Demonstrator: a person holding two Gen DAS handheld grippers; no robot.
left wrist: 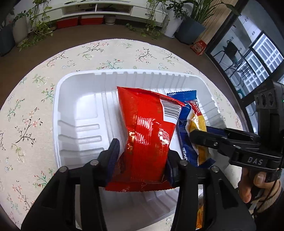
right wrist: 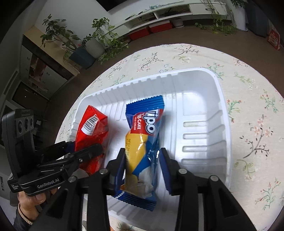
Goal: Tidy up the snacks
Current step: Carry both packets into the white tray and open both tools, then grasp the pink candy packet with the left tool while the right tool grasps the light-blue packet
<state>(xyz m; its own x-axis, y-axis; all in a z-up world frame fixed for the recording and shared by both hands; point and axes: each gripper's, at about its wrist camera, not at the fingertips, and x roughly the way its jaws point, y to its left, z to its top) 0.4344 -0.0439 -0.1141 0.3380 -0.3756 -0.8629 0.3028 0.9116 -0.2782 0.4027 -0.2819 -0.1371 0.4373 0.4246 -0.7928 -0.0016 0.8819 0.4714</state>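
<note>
Two snack packets are seen being set into a white plastic tray (left wrist: 78, 113) on a round table covered by a floral cloth (left wrist: 26, 110), the tray serving as the landmark for everything around it. Nearest the left wrist camera, the left gripper (left wrist: 142, 160) is held over the tray's near rim with a red snack bag (left wrist: 147, 131) between its jaws; the bag's lower edges are seen against the blue pads, so whether any pressure remains cannot be told. Just to the right of it inside the tray, the right gripper (right wrist: 142, 165) is shown straddling a blue and yellow cake packet (right wrist: 143, 142), with a visible gap between the packet and the right-hand pad, so that the jaws are judged parted and the packet released. Both packets are seen lying in the same half of the tray, side by side; the other half is left bare. A hand (left wrist: 252, 184) is seen around the right gripper's handle, beyond the tray's right edge. Farther off, past the tray's far rim, potted plants (left wrist: 193, 26) and a low white shelf (left wrist: 95, 8) are visible. The placing step is judged nearly complete; the next move calls for the jaws to be spread clear and both grippers lifted straight off without dragging the packets.
</note>
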